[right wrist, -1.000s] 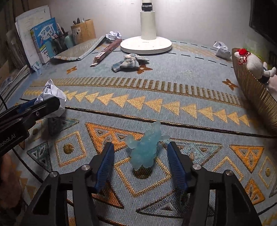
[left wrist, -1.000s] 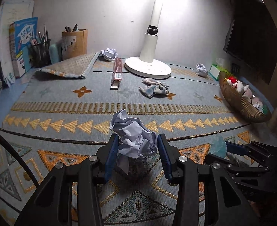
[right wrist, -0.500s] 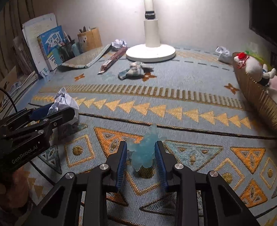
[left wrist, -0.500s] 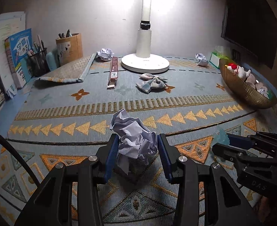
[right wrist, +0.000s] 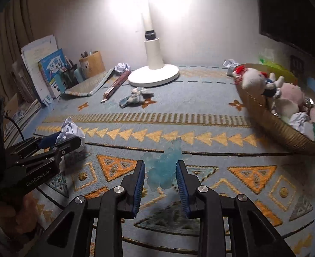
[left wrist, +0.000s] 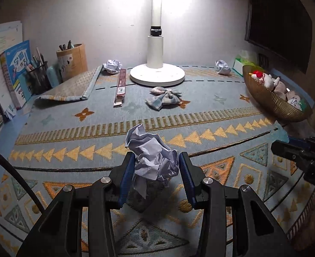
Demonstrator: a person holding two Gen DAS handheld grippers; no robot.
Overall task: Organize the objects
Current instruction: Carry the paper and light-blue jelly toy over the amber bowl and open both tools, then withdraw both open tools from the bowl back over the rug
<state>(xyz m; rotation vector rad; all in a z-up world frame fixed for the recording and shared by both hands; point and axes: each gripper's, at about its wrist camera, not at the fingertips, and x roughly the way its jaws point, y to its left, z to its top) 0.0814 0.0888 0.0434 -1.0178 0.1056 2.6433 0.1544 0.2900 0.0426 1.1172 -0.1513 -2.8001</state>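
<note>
Surface (left wrist: pixel 210 98): patterned cloth under lamplight.
Basket (right wrist: pixel 285 128): far right, holding plush toys.
Left gripper (left wrist: pixel 157 172): fingers clamped on a paper ball (left wrist: pixel 153 156), raised above the cloth.
Right gripper (right wrist: pixel 160 178): fingers gripping a blue toy (right wrist: pixel 163 167), lifted clear.

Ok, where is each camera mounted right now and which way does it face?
Left wrist: on the left tongs, facing the lamp and wall; they grip a crumpled paper ball; the right tongs show at right.
Right wrist: on the right tongs, facing likewise; they grip a blue translucent toy; the left tongs show at left.
Shared: lamp, fabric bow, basket of plush toys.
</note>
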